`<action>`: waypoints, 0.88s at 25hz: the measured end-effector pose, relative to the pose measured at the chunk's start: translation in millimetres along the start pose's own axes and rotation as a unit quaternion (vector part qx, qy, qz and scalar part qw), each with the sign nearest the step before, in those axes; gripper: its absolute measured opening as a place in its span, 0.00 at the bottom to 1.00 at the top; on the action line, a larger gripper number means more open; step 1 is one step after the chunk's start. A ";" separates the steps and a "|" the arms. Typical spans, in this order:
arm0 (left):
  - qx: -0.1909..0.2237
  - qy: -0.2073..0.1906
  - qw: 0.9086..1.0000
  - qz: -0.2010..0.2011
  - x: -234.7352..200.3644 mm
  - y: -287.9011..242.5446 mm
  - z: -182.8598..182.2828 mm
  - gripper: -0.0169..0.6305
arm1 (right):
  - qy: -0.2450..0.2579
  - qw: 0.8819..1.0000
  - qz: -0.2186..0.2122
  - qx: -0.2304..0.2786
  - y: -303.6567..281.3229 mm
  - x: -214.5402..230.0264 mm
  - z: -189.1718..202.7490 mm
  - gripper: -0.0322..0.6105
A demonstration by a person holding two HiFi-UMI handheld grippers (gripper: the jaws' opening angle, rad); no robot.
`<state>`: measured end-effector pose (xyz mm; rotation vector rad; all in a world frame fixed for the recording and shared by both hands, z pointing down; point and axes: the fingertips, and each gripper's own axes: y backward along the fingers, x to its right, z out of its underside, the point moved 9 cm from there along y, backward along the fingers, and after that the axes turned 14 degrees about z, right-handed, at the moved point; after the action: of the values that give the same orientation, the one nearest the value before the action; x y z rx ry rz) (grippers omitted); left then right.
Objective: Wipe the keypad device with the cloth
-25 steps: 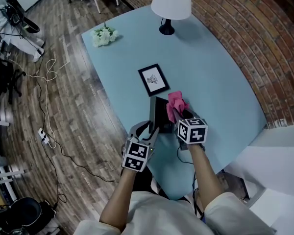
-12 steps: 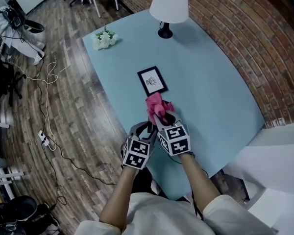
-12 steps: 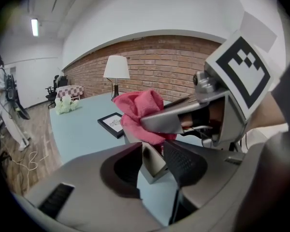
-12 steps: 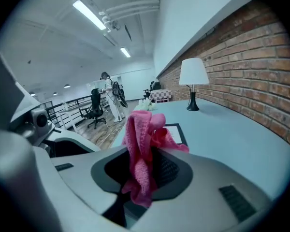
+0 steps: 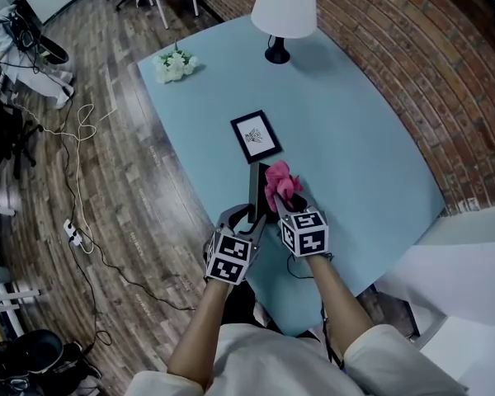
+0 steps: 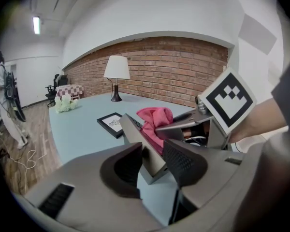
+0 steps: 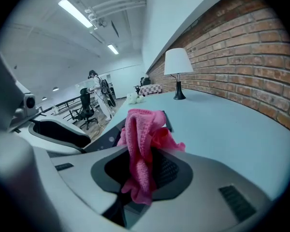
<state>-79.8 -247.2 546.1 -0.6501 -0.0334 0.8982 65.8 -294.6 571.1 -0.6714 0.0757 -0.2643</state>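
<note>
Head view, centre: the keypad device (image 5: 256, 192) stands tilted on its edge over the table (image 5: 355, 122), with my left gripper (image 6: 153, 159) clamped on its lower end. My right gripper (image 7: 142, 173) pinches the cloth (image 5: 279, 181) against it. If I press too hard, the device could twist loose.

The head view is lit evenly but rather dimly, with a cool tone. A soft shadow is cast on the table (image 5: 355, 139) beside the lamp (image 5: 287, 7). Straight lines are bent towards the edges in all 3 views, and the brick wall (image 6: 174, 66) is drawn as an arch. Black corners are seen in the 2 gripper views. Light is given by ceiling tubes (image 7: 79, 12), which are slightly blown out. The cloth (image 7: 140, 144) is sharp, but the nearest foreground is blurred.
</note>
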 end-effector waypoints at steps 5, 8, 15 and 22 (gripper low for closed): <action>0.001 0.000 1.000 0.001 0.1 0.7 0.0 0.31 | -0.020 0.999 0.026 -0.017 -6.3 13.3 13.0 0.24; 0.004 0.000 1.000 0.002 0.6 0.2 -0.4 0.31 | -0.012 0.999 0.039 -0.024 -9.1 18.9 18.3 0.24; 0.003 0.002 1.000 0.001 0.4 1.2 0.9 0.31 | -0.010 0.996 0.067 -0.054 -16.1 34.9 37.9 0.24; 0.032 -0.008 0.999 0.032 2.6 5.5 3.3 0.38 | -0.079 0.993 0.049 -0.076 -13.7 40.0 29.4 0.23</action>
<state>-83.0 -241.1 545.2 -0.5874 0.0023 0.9628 105.9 -297.7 603.2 -0.8350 -0.0240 -0.1103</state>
